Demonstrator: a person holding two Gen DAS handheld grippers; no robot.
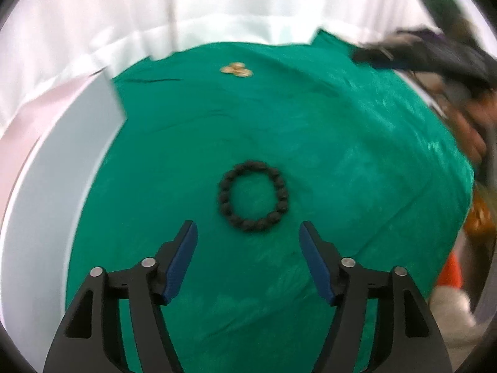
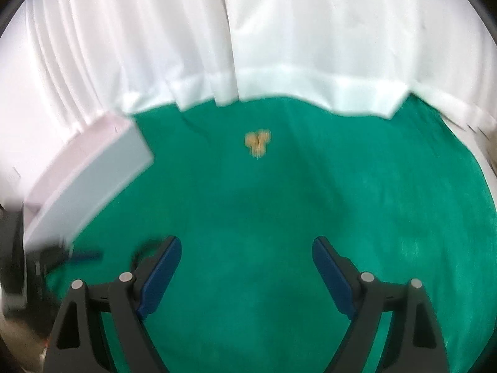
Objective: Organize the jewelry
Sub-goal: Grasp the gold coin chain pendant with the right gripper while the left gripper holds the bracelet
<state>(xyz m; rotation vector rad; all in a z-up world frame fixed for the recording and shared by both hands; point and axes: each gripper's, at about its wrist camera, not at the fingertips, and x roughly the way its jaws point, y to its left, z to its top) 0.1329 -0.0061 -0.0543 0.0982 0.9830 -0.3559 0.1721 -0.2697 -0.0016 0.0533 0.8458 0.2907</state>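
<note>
A black beaded bracelet [image 1: 253, 195] lies flat on the green cloth [image 1: 341, 155], just ahead of my left gripper [image 1: 248, 233], which is open and empty above the cloth. A small cluster of gold jewelry [image 1: 236, 70] lies near the cloth's far edge; it also shows blurred in the right wrist view [image 2: 257, 141]. My right gripper [image 2: 247, 248] is open and empty over the green cloth [image 2: 279, 202], well short of the gold cluster. The bracelet's edge [image 2: 146, 247] peeks out behind the right gripper's left finger. The right gripper appears blurred at the upper right in the left wrist view [image 1: 403, 52].
A white box [image 1: 62, 161] stands at the cloth's left side; it also shows in the right wrist view [image 2: 90, 180]. A white curtain [image 2: 248, 46] hangs behind the table. The person's hand [image 1: 469, 130] is at the right. Orange and white items [image 1: 453, 279] sit off the cloth's right edge.
</note>
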